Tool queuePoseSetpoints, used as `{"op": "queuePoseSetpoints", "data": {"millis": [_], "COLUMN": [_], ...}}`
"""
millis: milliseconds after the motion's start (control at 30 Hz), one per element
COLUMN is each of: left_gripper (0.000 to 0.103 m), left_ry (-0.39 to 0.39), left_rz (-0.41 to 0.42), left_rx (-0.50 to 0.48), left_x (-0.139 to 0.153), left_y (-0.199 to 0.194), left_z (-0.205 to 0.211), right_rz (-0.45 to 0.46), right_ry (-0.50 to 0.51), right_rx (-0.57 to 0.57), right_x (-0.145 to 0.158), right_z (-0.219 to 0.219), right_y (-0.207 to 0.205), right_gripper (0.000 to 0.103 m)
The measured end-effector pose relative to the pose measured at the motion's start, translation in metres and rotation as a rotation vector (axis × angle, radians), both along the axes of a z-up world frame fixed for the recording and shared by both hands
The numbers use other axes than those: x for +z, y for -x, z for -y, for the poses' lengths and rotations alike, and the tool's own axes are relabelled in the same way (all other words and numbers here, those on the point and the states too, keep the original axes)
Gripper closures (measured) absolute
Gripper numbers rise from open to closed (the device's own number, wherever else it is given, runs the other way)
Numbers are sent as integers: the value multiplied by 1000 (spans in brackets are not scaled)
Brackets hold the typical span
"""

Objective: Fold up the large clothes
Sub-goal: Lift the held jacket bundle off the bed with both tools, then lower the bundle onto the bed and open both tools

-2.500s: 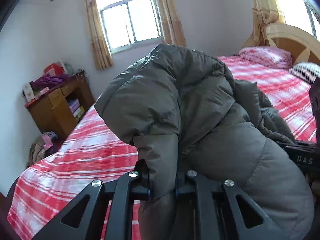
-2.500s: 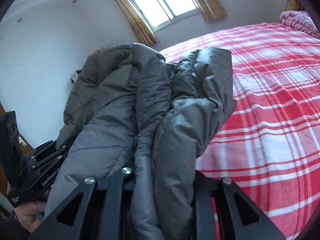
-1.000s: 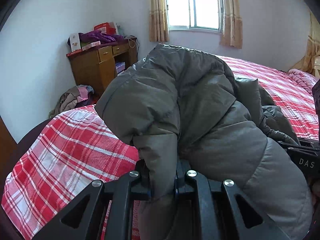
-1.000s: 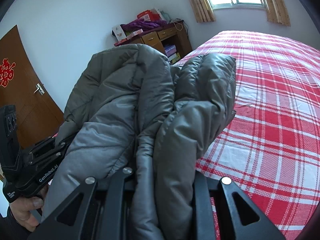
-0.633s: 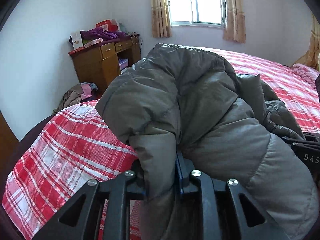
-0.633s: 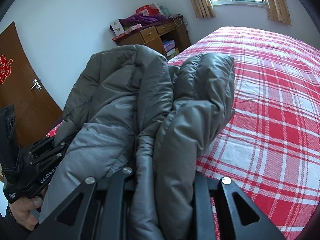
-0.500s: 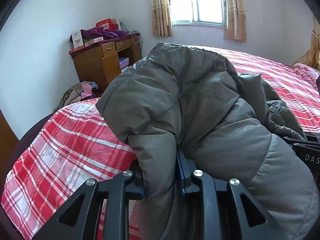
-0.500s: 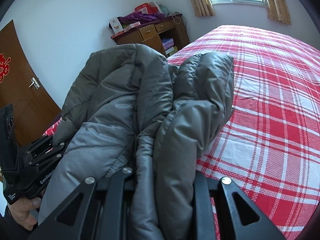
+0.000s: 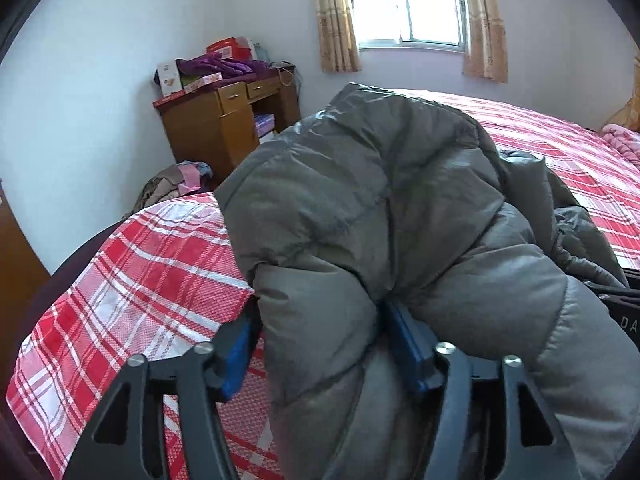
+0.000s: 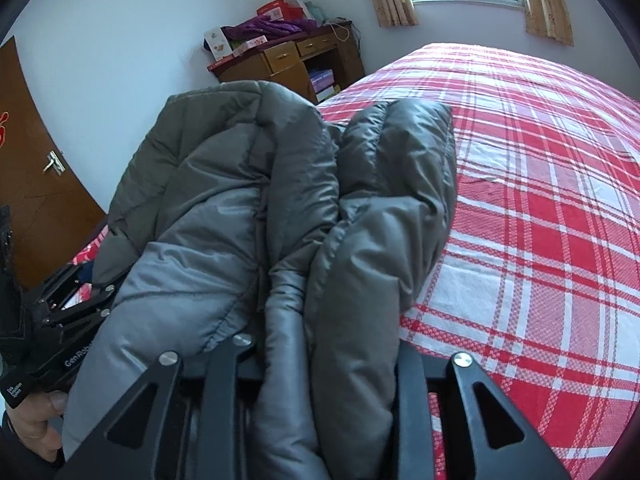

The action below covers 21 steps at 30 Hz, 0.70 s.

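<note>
A bulky grey puffer jacket (image 9: 380, 208) is bunched over the red plaid bed (image 9: 152, 256). A thick fold of it lies between the fingers of my left gripper (image 9: 320, 344), whose blue pads (image 9: 236, 354) stand apart and no longer pinch it. In the right wrist view the same jacket (image 10: 280, 200) hangs in two padded folds, and my right gripper (image 10: 324, 364) is shut on them. The left gripper's body also shows in the right wrist view (image 10: 68, 312), at the jacket's left side, held by a hand.
A wooden desk (image 9: 224, 128) piled with boxes and purple cloth stands against the far wall, with a heap of clothes (image 9: 172, 184) on the floor beside it. A brown door (image 10: 36, 184) is on the left. The plaid bed (image 10: 540, 200) stretches right toward the window (image 9: 408, 4).
My left gripper's fingers have spread apart, exposing the blue pads, and loosened off the jacket fold. Both grippers and the jacket have sunk slightly toward the bed. The right grip is unchanged.
</note>
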State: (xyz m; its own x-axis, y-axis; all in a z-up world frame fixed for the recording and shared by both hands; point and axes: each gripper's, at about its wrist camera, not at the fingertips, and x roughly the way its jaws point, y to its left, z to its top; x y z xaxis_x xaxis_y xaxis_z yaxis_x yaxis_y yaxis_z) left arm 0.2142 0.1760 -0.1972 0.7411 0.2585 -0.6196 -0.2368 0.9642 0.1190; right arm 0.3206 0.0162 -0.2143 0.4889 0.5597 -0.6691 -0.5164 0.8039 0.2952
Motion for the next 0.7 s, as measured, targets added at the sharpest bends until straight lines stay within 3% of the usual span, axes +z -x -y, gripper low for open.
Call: {"op": "queuePoseSetpoints", "data": {"millis": [100,567,700], "left_gripper": [30,20,20], "left_ry": [13,36,13], "left_rz": [3,-6,-13], "left_rx": [18,48,63], "left_x": [-3,-8,7], "left_y": [0,-4,8], "left_z": [-5,-14,-13], "right_rz": [1,-14,-10], "right_ry": [9,46,73], "right_rx": [-17,-43,-65], "right_x": [-1,-4,3], "right_z": [-2,0,0], "right_y": [-1,-8,-5], "right_gripper": [65,53,46]}}
